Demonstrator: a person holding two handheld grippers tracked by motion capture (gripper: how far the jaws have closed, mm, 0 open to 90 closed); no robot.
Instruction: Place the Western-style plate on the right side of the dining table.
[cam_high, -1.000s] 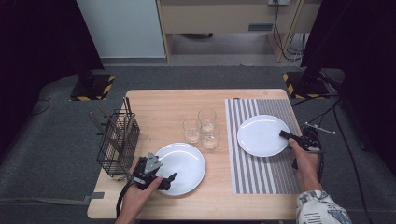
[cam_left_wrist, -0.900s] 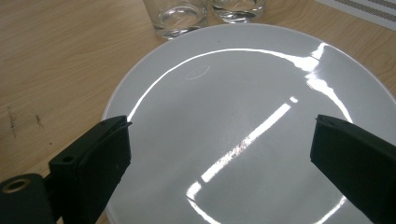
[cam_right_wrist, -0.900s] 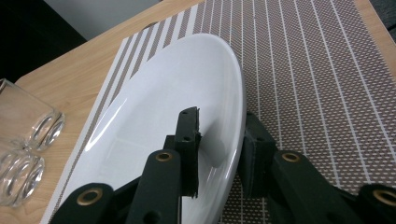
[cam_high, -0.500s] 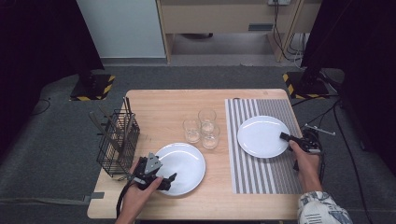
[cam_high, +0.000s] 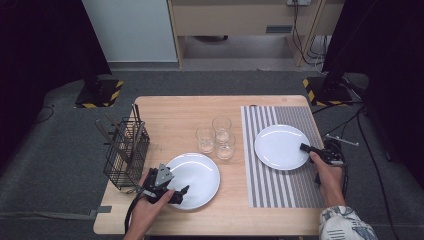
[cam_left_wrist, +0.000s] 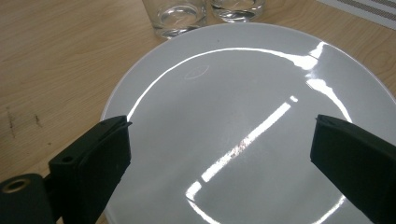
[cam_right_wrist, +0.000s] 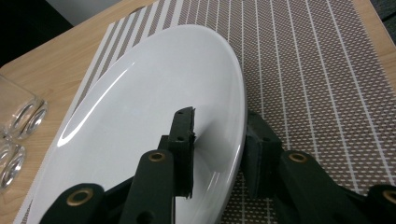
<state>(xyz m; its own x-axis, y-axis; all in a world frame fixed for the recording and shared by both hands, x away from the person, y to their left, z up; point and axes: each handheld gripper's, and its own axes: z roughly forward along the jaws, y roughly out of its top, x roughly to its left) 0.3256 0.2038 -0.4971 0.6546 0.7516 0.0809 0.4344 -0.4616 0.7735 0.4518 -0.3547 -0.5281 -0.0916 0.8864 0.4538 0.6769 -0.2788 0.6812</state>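
Plate (cam_right_wrist: 140, 112) rim btwn right gripper (cam_right_wrist: 219, 140) fingers, just been opening

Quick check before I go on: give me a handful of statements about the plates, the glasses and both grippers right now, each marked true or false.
1. The right gripper straddles the rim of the plate on the striped mat. True; its fingers have just been opening, rim between them.
2. The left gripper is shut on a glass. False: it is open over the plate on the bare wood.
3. Three glasses stand between the two plates. True.
4. The wire basket sits on the striped mat. False: it stands at the table's left edge, off the mat.
5. Both plates hold food. False: both are bare.
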